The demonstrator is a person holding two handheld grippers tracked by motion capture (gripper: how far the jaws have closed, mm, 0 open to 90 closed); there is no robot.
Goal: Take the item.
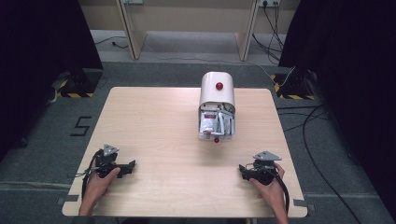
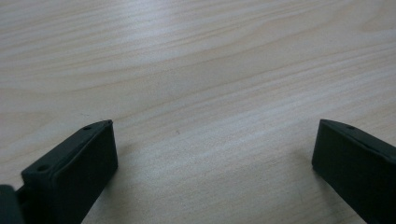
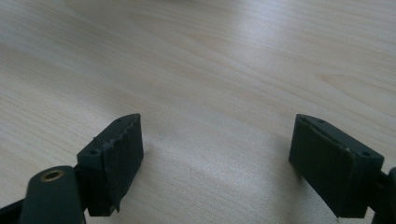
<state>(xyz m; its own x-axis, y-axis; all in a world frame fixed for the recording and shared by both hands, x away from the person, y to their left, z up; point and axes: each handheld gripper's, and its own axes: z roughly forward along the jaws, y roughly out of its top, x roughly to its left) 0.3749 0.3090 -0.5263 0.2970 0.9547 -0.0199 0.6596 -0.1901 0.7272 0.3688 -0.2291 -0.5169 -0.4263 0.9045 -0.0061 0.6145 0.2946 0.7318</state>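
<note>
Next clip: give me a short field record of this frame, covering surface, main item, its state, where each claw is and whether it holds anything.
surface: light wooden table
main item: white box with rounded lid, at the table's middle, towards the far edge
item state: lid raised, packets inside in sight; red knob on the lid
left claw: near left of the table, jaws wide apart, bare wood between them
right claw: near right of the table, jaws wide apart, nothing between them
contact with box: none, both claws well short of it
</note>
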